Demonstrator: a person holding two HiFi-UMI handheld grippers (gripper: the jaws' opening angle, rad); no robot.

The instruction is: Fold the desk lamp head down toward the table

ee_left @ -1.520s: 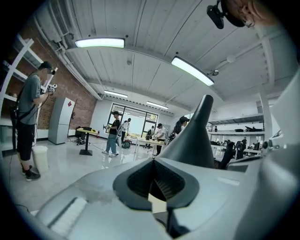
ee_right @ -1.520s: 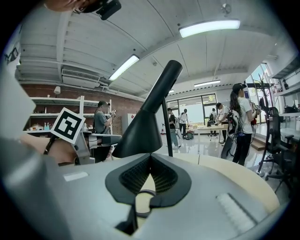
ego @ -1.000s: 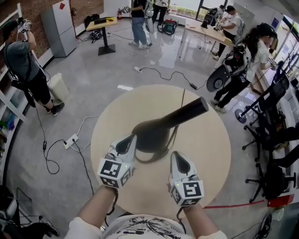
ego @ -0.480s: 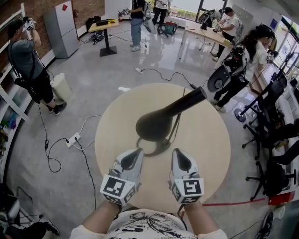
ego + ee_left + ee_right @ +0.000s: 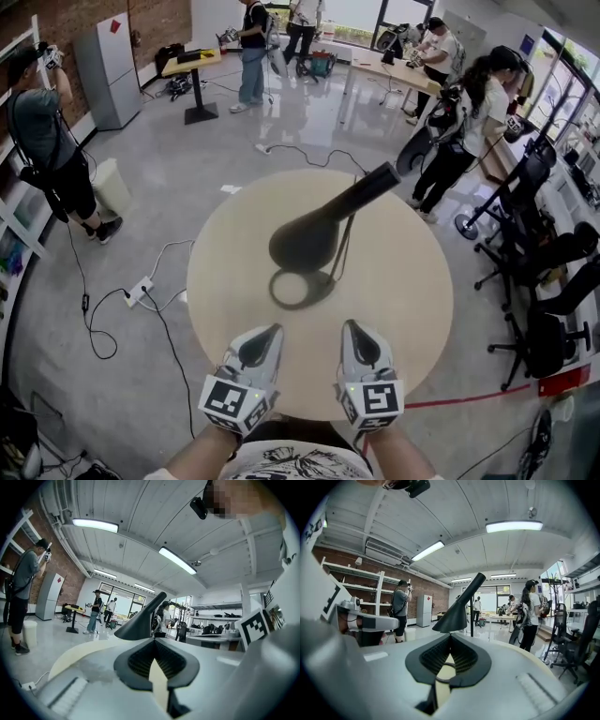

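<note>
A black desk lamp stands on the round beige table (image 5: 403, 281). Its cone-shaped head (image 5: 305, 242) hangs above a ring-shaped base (image 5: 298, 289), and its dark neck (image 5: 370, 187) slants up toward the far right. Both grippers sit at the table's near edge, well short of the lamp and apart from it. The left gripper (image 5: 272, 330) is shut on nothing. The right gripper (image 5: 349, 326) is likewise shut and holds nothing. From the left gripper (image 5: 153, 640) the lamp head (image 5: 140, 623) shows ahead. From the right gripper (image 5: 450, 635) the lamp head (image 5: 454, 616) and its thin pole (image 5: 472, 618) show ahead.
The lamp's cord (image 5: 356, 192) runs off the table's far edge. A power strip (image 5: 141, 287) and cables lie on the floor at left. Office chairs (image 5: 544, 253) stand at right. Several people stand around the room, the nearest (image 5: 464, 122) beyond the table's far right.
Both grippers have drawn back from the lamp head to the table's near edge. The left gripper, close beside the head a second ago, is now clear of it.
</note>
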